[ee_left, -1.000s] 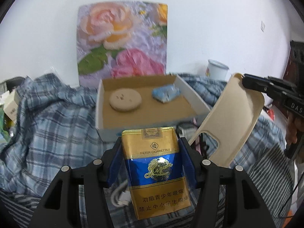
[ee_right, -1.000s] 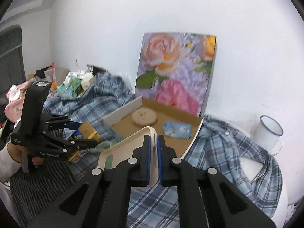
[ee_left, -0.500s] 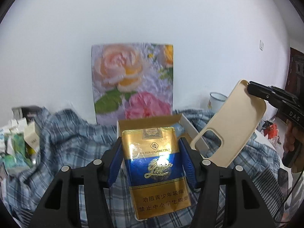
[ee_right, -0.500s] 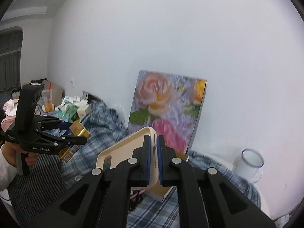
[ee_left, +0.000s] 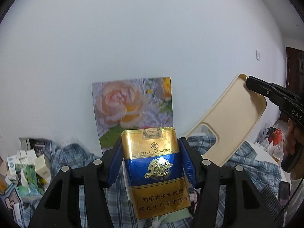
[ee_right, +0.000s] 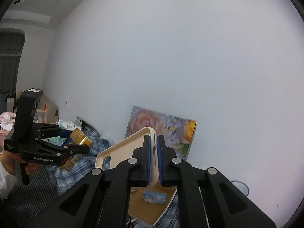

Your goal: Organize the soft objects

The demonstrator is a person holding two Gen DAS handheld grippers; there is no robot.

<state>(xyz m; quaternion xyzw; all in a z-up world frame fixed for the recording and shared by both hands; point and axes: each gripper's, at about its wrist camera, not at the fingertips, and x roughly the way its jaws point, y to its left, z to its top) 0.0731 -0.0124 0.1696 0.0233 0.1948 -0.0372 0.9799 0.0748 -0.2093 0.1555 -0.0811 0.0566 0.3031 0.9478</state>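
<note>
A gold and blue soft cigarette pack (ee_left: pixel 155 172) stands upright between the blue pads of my left gripper (ee_left: pixel 151 161), which is shut on it. In the right wrist view the same pack (ee_right: pixel 78 138) shows at the left, held in the air by the left gripper (ee_right: pixel 76 146). My right gripper (ee_right: pixel 153 159) is shut on the edge of a cream phone case (ee_right: pixel 121 152); in the left wrist view that case (ee_left: pixel 228 129) hangs at the right, tilted, pinched at its top corner. The cardboard box (ee_right: pixel 138 209) lies below with a light blue packet (ee_right: pixel 154 197) in it.
A rose painting (ee_left: pixel 133 110) leans on the white wall. Blue plaid cloth (ee_left: pixel 252 167) covers the surface. A heap of small boxes and packets (ee_left: pixel 24 167) lies at the left. A white mug (ee_right: pixel 241 188) stands at the right, by the wall. A person's hand (ee_right: pixel 11 159) grips the left handle.
Both grippers have risen with their loads and tipped up toward the wall. The box with its round pad and blue packet has dropped out of the left wrist view.
</note>
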